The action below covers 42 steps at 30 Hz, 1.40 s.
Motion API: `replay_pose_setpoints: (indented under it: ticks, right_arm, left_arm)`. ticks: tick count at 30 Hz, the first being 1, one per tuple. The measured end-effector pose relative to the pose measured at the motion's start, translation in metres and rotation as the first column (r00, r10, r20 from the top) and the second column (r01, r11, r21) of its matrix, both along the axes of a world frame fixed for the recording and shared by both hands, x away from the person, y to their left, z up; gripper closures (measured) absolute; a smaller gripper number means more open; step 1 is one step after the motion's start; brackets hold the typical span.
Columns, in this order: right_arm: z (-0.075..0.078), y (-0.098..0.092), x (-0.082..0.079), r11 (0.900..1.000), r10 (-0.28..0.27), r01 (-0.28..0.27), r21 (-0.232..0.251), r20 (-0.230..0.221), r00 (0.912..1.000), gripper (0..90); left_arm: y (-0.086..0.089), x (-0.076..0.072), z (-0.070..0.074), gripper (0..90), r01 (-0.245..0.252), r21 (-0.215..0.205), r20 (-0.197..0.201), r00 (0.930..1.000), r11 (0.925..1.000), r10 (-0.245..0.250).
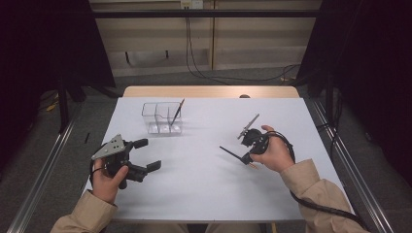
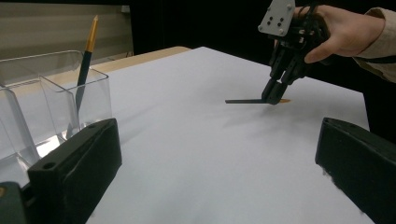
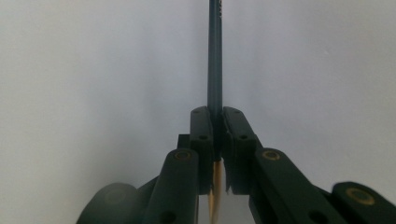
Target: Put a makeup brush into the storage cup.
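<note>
Nearest the person, on a white table, the left gripper hovers low at the near left with its two black jaws spread wide and nothing between them. To the right, the right gripper has its jaws pressed together on a dark pencil, gripped near its sharpened tip and held just above the tabletop, its shaft pointing left. Farther back at centre left stands a clear compartmented holder with a second pencil leaning in its right compartment.
</note>
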State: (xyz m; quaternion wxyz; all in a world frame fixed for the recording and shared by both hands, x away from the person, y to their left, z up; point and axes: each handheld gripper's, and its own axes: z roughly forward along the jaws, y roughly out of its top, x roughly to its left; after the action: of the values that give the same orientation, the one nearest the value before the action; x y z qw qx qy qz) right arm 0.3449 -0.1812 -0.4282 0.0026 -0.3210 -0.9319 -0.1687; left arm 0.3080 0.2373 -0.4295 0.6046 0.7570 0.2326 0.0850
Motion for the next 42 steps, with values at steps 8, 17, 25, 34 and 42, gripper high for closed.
replay_pose_setpoints:
  ticks: [8,17,25,34,42]
  right_arm:
    - [0.006,0.019,-0.008,0.996,0.087,-0.087,0.022,0.002,0.9962,84.0]
    - [0.012,0.032,-0.015,0.987,0.151,-0.151,0.047,0.008,0.9885,84.0]
    - [0.010,0.043,-0.021,0.976,0.212,-0.211,0.054,-0.008,0.9773,83.9]
    - [0.013,0.052,-0.028,0.960,0.271,-0.270,0.069,-0.015,0.9624,84.0]
    - [0.013,0.057,-0.030,0.954,0.294,-0.292,0.068,-0.018,0.9556,83.9]
  left_arm:
    - [-0.006,0.003,-0.001,0.1,0.015,0.010,-0.019,0.9997,0.9998,-0.015]
    - [-0.016,0.006,0.000,0.1,0.037,0.027,-0.014,0.9992,0.9990,-0.037]
    - [-0.021,0.008,-0.002,0.1,0.052,0.028,-0.024,0.9984,0.9983,-0.051]
    - [-0.025,0.008,-0.002,0.0,0.076,0.041,-0.027,0.9969,0.9963,-0.075]
    - [-0.034,0.009,0.000,0.0,0.119,0.075,-0.038,0.9924,0.9900,-0.117]
